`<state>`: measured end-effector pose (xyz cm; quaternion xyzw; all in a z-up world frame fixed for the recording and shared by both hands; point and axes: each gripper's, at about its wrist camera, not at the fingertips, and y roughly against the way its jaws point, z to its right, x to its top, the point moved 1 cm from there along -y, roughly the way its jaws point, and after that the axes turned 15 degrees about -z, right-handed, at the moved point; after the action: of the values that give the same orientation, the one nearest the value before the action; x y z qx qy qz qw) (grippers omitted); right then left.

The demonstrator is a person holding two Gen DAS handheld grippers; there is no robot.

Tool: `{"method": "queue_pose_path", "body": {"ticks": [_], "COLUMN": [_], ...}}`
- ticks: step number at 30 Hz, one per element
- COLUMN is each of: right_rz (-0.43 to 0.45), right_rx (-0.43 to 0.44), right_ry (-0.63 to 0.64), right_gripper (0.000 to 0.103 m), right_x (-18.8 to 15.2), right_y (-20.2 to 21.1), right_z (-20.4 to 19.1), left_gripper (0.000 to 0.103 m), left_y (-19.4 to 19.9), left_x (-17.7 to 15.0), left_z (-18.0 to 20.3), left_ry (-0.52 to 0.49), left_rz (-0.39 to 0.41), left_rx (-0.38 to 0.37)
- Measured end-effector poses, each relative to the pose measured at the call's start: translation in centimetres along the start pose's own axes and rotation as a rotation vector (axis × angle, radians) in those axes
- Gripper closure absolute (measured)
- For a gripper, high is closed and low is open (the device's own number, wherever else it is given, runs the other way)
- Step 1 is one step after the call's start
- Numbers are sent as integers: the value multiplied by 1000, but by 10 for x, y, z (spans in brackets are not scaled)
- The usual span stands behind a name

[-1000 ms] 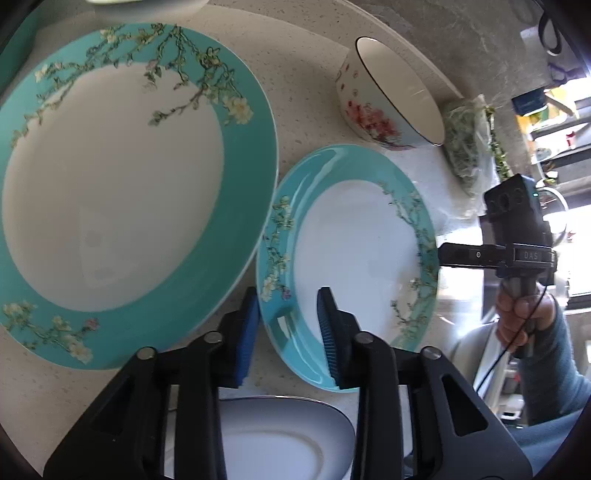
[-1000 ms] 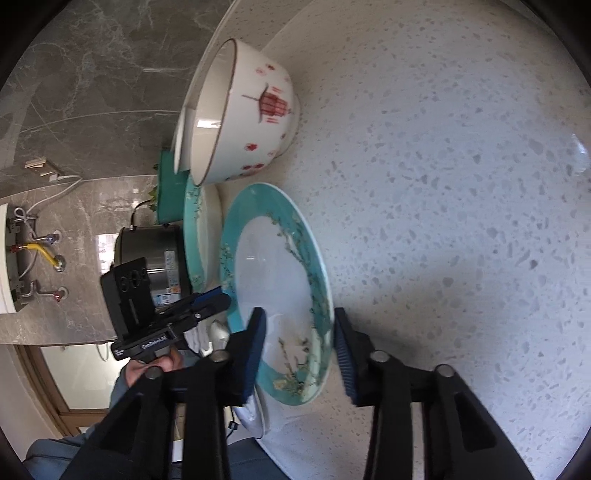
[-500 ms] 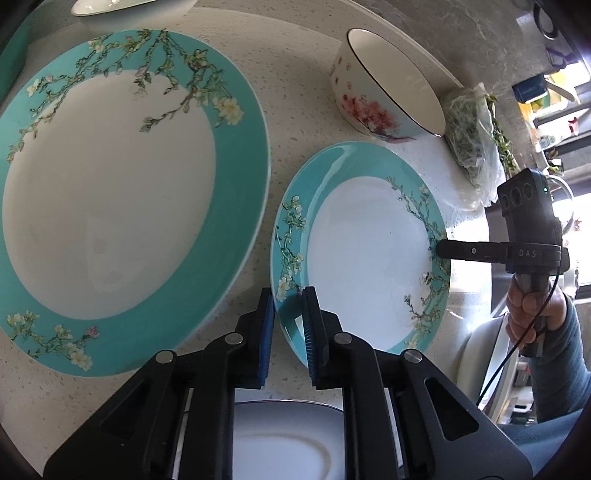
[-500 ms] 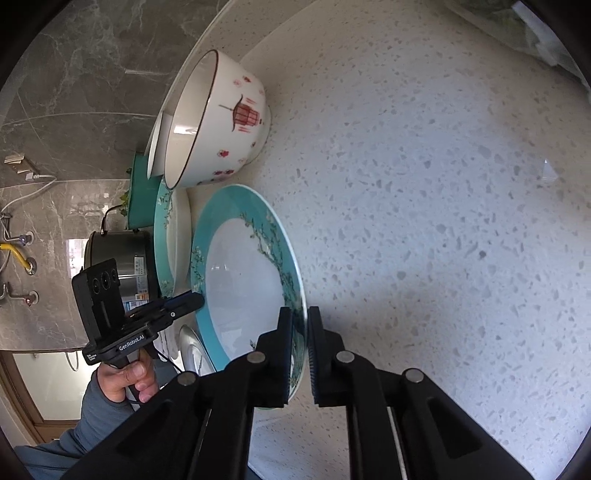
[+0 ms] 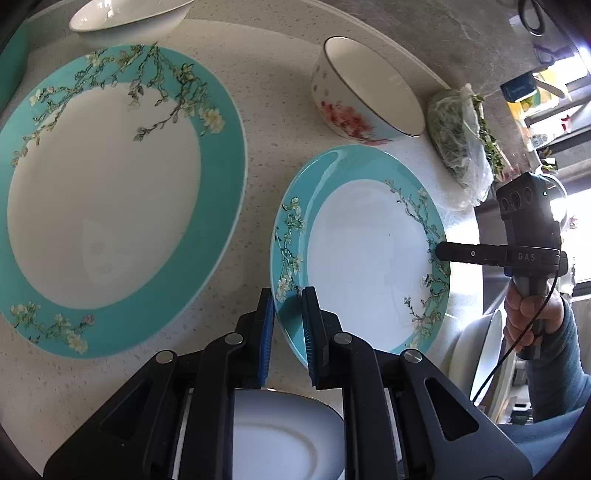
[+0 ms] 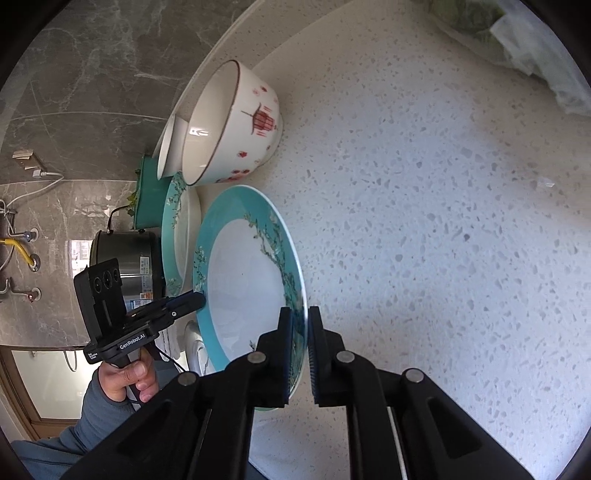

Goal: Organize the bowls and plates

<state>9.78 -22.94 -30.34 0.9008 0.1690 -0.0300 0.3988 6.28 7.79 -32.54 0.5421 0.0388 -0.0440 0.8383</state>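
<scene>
So the small teal plate (image 5: 369,254) sits on the speckled table (image 5: 266,122), at about 3 o'clock from the big teal plate (image 5: 110,199) in the left wrist view, with a gap of bare table between them. Both plates have nothing on them, just the white centres and the blossom-branch print on the rim. The red-flowered bowl (image 5: 364,99) is at 12 o'clock from the small plate, close to its rim, and its inside looks clean and empty. A plain white bowl (image 5: 129,18) sits at the top edge, beyond the big plate; I can only see part of it. A bag of greens (image 5: 461,136) lies at 2 o'clock from the small plate. A white dish (image 5: 280,439) shows under the fingers at 6 o'clock.

Left hand-held gripper (image 5: 288,336) comes in low from 6 o'clock with its blue pads on either side of the small plate's near rim. The pads sit close, but I can't tell if they're actually pinching it.

Right hand-held gripper (image 6: 299,350) is rolled sideways, and its fingers are clamped down on the opposite edge of the small plate, the rim sandwiched between them. In the left view it reaches in from 3 o'clock with the right hand (image 5: 532,317) wrapped around the handle below.
</scene>
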Motion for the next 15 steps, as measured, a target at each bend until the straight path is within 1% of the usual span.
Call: {"method": "queue_pose_path", "body": {"ticks": [6, 10, 15], "right_rz": [22, 29, 19], "right_rx": [4, 12, 22], "right_ry": [20, 39, 82], "right_gripper": [92, 92, 92], "right_x": [-13, -22, -34], "right_y": [9, 9, -3], "right_z": [-12, -26, -54], "left_gripper": [90, 90, 90], "left_y": [14, 35, 61], "left_x": [-16, -38, -68], "left_z": [6, 9, 5], "left_ry": [-16, -19, -3], "left_rz": [23, 52, 88], "left_rx": [-13, -16, -14]}}
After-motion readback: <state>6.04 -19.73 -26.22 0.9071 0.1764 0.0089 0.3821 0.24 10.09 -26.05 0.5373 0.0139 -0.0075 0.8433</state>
